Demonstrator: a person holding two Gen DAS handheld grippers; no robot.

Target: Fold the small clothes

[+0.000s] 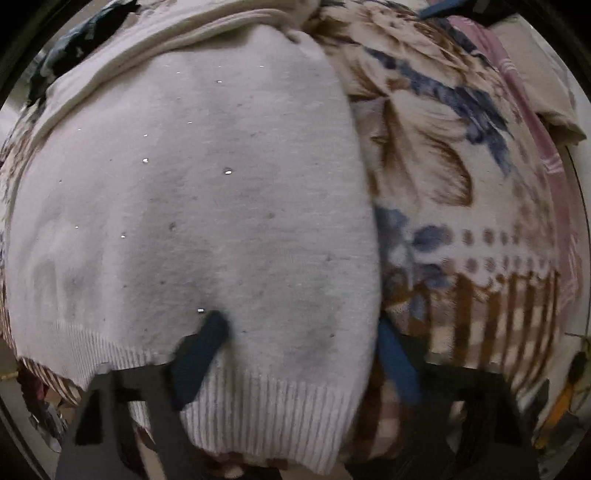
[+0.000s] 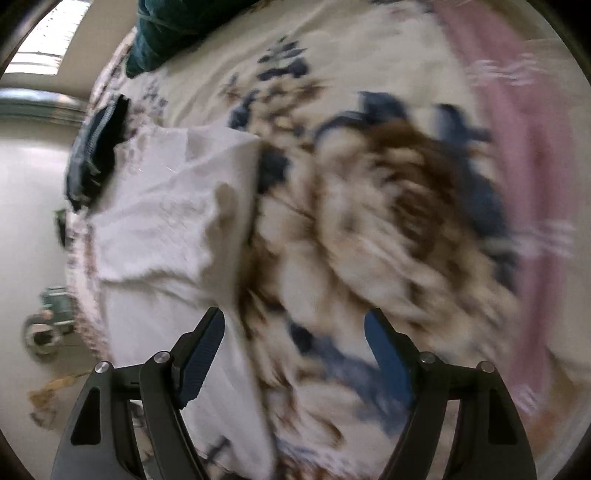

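Observation:
A pale pink knit sweater (image 1: 192, 206) with small shiny studs and a ribbed hem lies on a floral blanket (image 1: 461, 192). My left gripper (image 1: 299, 325) is open, its blue-padded fingers (image 1: 201, 354) spread wide, one pressing on the sweater near the hem, the other at the sweater's right edge. In the right wrist view the same sweater (image 2: 166, 229) lies crumpled at the left on the blanket (image 2: 369, 221). My right gripper (image 2: 295, 325) is open and empty above the blanket, just right of the sweater's edge. That view is motion-blurred.
A pink striped cloth (image 1: 532, 122) and a beige garment (image 1: 554, 88) lie at the right. Dark blue clothes (image 2: 96, 147) and a teal garment (image 2: 166, 33) lie at the blanket's far left edge. Pale floor (image 2: 29, 221) lies beyond the bed's edge.

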